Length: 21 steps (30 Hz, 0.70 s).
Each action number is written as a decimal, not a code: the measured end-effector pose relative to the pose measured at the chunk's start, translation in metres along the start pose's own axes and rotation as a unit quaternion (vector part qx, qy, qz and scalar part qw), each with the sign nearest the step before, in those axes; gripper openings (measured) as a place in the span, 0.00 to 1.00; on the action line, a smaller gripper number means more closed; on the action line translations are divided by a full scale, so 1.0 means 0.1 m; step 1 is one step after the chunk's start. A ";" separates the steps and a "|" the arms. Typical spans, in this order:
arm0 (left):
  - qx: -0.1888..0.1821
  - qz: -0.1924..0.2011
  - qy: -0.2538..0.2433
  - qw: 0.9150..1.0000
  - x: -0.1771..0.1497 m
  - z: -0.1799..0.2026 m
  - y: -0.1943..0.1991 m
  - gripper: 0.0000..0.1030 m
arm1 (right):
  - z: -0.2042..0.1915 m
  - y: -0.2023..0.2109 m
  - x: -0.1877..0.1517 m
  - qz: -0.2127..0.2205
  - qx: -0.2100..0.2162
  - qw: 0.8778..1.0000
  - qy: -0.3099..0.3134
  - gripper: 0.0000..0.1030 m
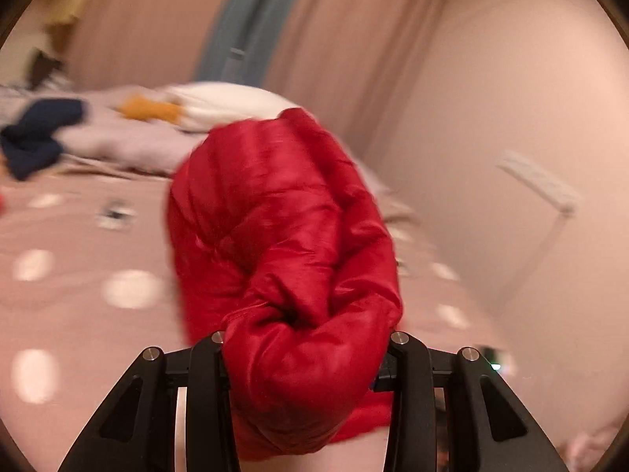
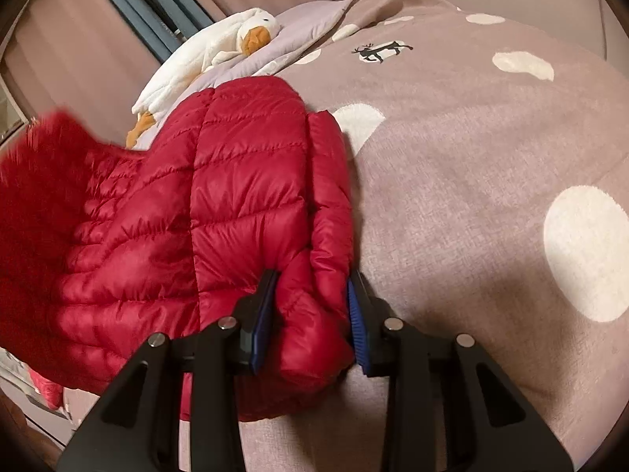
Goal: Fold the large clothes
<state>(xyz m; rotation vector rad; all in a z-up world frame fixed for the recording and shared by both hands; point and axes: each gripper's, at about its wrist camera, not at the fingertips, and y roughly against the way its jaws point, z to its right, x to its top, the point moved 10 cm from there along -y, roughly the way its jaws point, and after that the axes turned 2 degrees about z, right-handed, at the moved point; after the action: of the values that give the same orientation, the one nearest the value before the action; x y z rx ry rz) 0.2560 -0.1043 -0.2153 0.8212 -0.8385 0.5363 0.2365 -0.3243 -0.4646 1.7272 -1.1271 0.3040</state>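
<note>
The red puffer jacket (image 2: 204,212) was caught by both grippers above the bed; the right gripper (image 2: 310,314) had its two blue-padded fingers (image 2: 261,314) pressed in on a thick bunched edge of the quilted fabric, which bulged out between and in front of them, while the rest of the jacket spread away to the left of those fingers, its fur trim (image 2: 47,149) blurred at the far edge. The left gripper (image 1: 306,358) was clamped on another gathered wad of the same jacket (image 1: 283,244); the red cloth swelled up over the finger gap and hid the fingertips, so the pads themselves could not be seen, only the black arms close on either side of the bundle. Under the jacket lay the pinkish-brown polka-dot duvet (image 2: 471,165) with a small reindeer print (image 2: 381,51); a white plush goose (image 2: 220,47) lay near the curtains (image 2: 70,59); a dark blue garment (image 1: 35,137) sat well apart on the bedding.
</note>
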 end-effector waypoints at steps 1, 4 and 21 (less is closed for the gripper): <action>-0.028 -0.008 0.006 1.000 -0.03 0.15 -0.07 0.37 | 0.00 -0.02 0.00 -0.003 0.003 1.000 0.000 0.32; -0.098 -0.054 0.029 0.993 -0.20 0.46 -0.35 0.37 | 0.00 0.00 0.04 -0.010 0.015 1.000 -0.010 0.32; 0.008 -0.108 -0.043 0.993 -1.31 0.64 -1.29 0.68 | 0.54 1.13 0.39 0.081 -0.095 0.992 -0.023 0.64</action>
<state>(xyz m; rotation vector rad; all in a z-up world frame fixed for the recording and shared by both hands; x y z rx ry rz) 0.2443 -0.2441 -0.3502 0.9429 -0.8135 0.3198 0.1517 -0.3965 -0.3962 1.4865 -1.2902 0.2481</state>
